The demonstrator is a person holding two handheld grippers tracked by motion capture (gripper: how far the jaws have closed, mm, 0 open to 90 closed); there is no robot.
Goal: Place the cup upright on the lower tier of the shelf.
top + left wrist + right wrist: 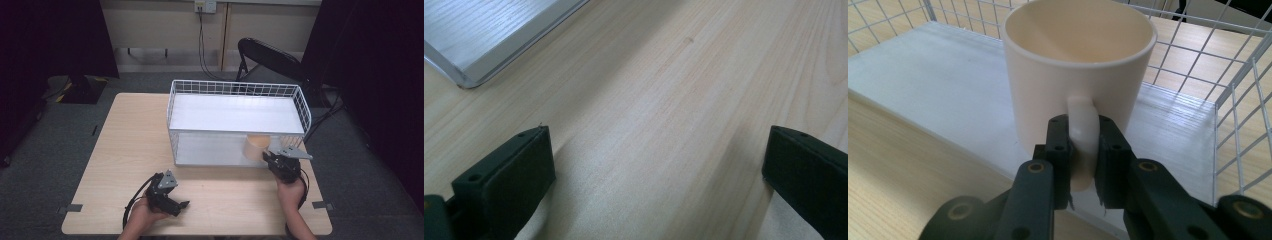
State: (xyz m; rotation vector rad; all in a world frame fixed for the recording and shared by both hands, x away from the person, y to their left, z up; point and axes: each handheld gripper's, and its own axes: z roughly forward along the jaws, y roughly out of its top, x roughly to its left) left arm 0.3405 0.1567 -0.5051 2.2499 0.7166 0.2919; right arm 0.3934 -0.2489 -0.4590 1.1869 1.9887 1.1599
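A cream mug (256, 146) stands upright on the lower white shelf (210, 150) of a white wire rack (235, 88), near its front right corner. In the right gripper view the mug (1078, 65) has its handle turned toward me. My right gripper (1082, 135) is shut on that handle, one pad against each side. From above, the right gripper (267, 157) reaches in under the upper shelf from the front. My left gripper (181, 205) rests low over the wooden table (135, 140) at the front left. Its jaws (659, 165) stand wide open with bare wood between them.
The rack takes up the table's far right half, with wire walls around its upper shelf. A corner of its lower shelf (484, 35) lies ahead of the left gripper. A black folding chair (265, 57) stands behind the table. Dark curtains hang on both sides.
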